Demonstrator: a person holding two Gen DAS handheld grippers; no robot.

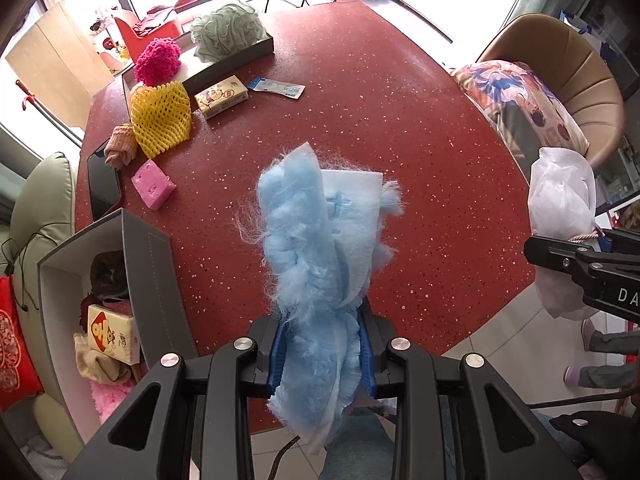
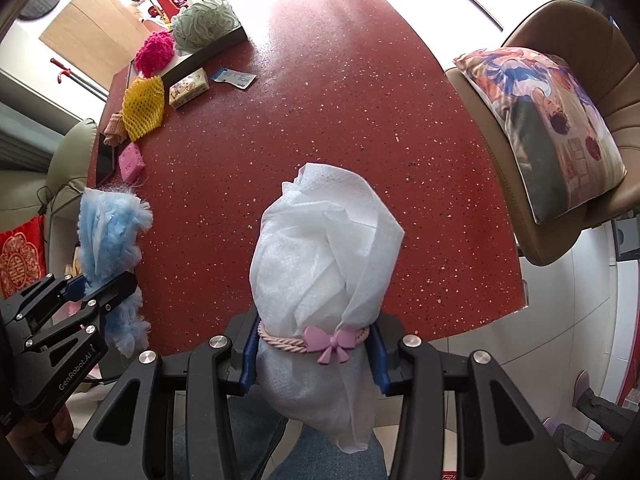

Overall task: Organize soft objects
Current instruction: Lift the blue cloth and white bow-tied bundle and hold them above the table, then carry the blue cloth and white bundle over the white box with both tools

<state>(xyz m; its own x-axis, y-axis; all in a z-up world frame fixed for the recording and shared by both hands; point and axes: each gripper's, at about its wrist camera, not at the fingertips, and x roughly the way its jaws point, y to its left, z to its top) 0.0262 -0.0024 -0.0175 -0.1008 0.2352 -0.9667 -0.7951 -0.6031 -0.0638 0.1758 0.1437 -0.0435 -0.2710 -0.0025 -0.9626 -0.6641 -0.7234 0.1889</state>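
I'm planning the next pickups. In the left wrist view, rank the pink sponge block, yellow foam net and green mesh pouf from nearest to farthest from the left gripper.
1. Pink sponge block, left of centre.
2. Yellow foam net, behind it.
3. Green mesh pouf, on the far tray.

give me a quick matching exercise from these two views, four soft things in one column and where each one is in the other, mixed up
Things:
1. blue fluffy duster cloth
2. white bundle tied with a pink cord
3. green mesh puff
4. patterned cushion

Places:
A. on the brown chair beside the table
B. clamped in the left gripper
C. in the shallow tray at the far end of the red table
D. clamped in the right gripper

Pairs: 1-B, 2-D, 3-C, 4-A
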